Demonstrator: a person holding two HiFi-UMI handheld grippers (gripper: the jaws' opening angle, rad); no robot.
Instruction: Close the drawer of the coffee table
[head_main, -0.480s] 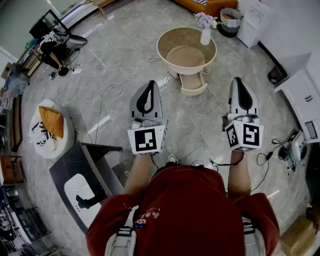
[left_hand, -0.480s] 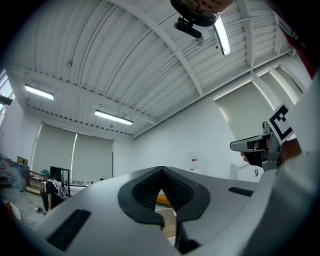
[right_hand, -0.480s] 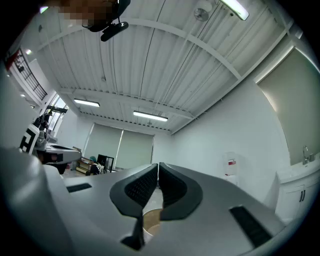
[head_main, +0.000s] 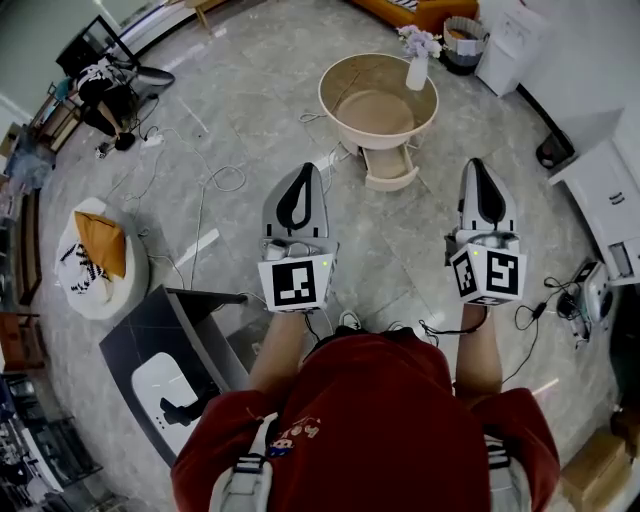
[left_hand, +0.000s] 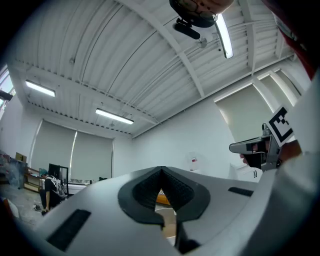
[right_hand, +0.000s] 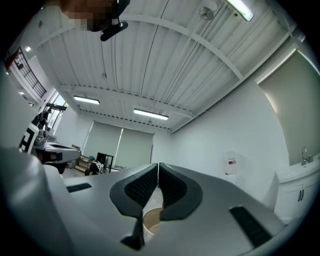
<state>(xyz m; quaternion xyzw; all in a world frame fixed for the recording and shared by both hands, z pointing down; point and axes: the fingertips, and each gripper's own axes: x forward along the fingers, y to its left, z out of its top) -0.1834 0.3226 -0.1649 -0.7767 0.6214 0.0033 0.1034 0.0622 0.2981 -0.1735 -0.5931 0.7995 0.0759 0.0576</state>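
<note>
Two tongs we counted, both closed on nothing: left tongs (head_main: 302, 168) and right tongs (head_main: 479, 165), held side by side over the floor (head_main: 395, 250). One round coffee table (head_main: 331, 98) stood ahead, well apart from them, its one drawer (head_main: 390, 170) pulled out toward us. We noted one vase (head_main: 417, 72) at its rim. Compared with the earlier frame, the drawer stayed open and the tongs had hardly shifted.

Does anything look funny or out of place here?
Yes. The drawer sticks out open from the round coffee table, and loose cables snake over the floor beside it.
</note>
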